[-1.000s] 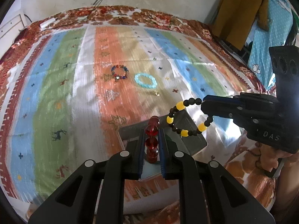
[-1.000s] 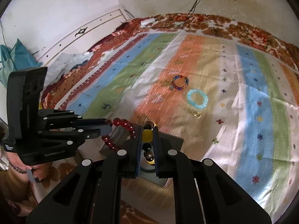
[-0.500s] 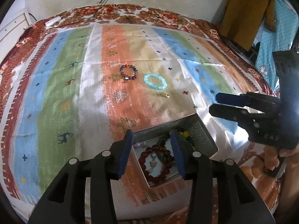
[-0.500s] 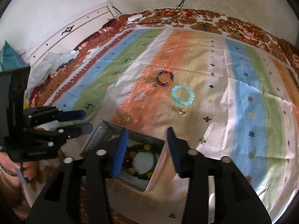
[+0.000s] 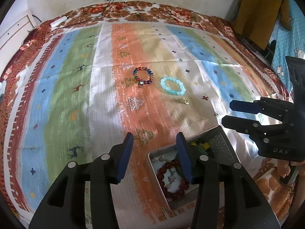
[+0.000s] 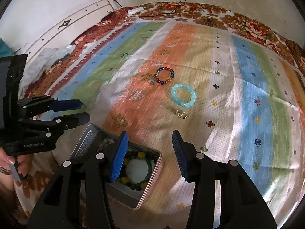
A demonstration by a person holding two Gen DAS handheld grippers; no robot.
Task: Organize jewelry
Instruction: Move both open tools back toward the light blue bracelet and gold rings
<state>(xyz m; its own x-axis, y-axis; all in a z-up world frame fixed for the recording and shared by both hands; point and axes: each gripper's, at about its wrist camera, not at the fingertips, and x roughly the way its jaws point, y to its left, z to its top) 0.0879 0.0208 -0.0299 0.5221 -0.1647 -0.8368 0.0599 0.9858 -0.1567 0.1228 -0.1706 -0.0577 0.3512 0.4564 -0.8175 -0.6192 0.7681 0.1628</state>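
Note:
A metal tin [image 5: 222,139] [image 6: 152,183] sits on the striped cloth near the front edge. In it lie a dark red bead bracelet [image 5: 167,169] and a black-and-yellow bead bracelet [image 6: 133,185]. Farther out on the cloth lie a multicoloured bead bracelet [image 5: 143,75] [image 6: 165,75], a light blue bead bracelet [image 5: 172,85] [image 6: 183,95] and a small gold ring [image 5: 185,101] [image 6: 181,114]. My left gripper [image 5: 154,154] is open and empty just left of the tin. My right gripper [image 6: 150,153] is open and empty over the tin's right edge.
The striped cloth [image 5: 76,95] covers a bed with a floral border [image 5: 171,15]. A white headboard [image 6: 76,28] stands at the left, crumpled fabric [image 6: 45,57] beside it. Clothes [image 5: 261,9] hang at the far right. Cables [image 5: 106,2] run along the back wall.
Both grippers opened and dropped their bracelets into the tin: the red one from the left, the black-and-yellow one from the right. Both then drew apart and up.

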